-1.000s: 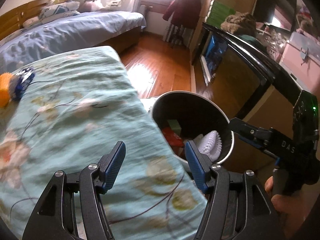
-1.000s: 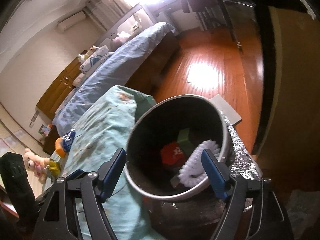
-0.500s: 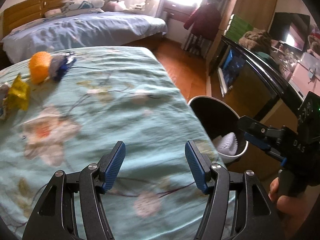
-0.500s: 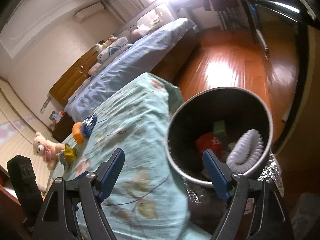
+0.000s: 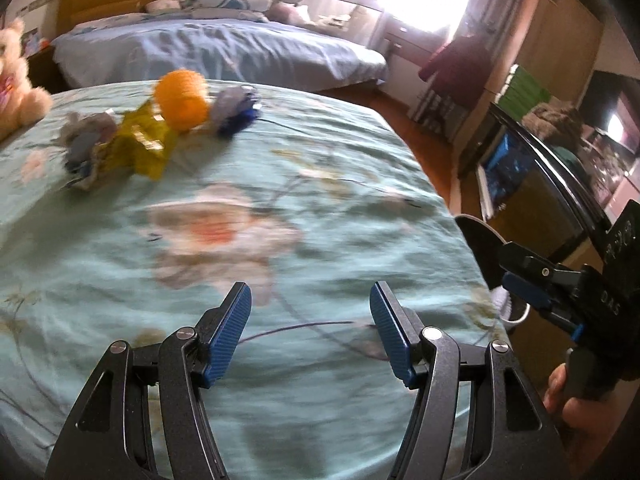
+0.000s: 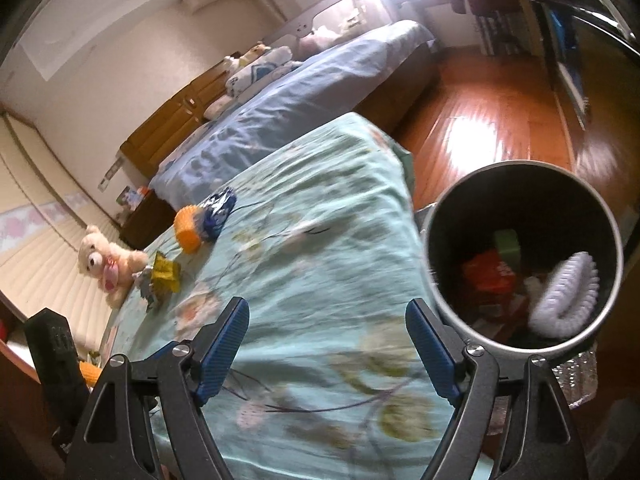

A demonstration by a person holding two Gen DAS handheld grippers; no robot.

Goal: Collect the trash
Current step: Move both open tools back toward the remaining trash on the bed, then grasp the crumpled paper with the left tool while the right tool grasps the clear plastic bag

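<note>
On the teal floral bedspread (image 5: 280, 184) lie an orange ribbed cup (image 5: 182, 100), a blue wrapper (image 5: 236, 114), a yellow wrapper (image 5: 144, 144) and a grey crumpled wrapper (image 5: 84, 148), all at the far left. My left gripper (image 5: 310, 330) is open and empty above the bedspread, well short of them. My right gripper (image 6: 326, 348) is open and empty over the bed's edge. The round metal bin (image 6: 524, 168) stands right of it, holding a red packet (image 6: 486, 274), a green item (image 6: 506, 242) and a white foam net (image 6: 564, 300).
A cream teddy bear (image 6: 106, 264) sits at the bedspread's far left (image 5: 16, 92). A second bed with blue covers (image 5: 224, 48) lies behind. Wooden floor (image 6: 492, 128) runs past the bin. A dark TV cabinet (image 5: 532, 184) stands to the right.
My left gripper has swung left from the bin to face the trash on the bedspread. My right gripper has drawn back and left, so the bin now sits at its right.
</note>
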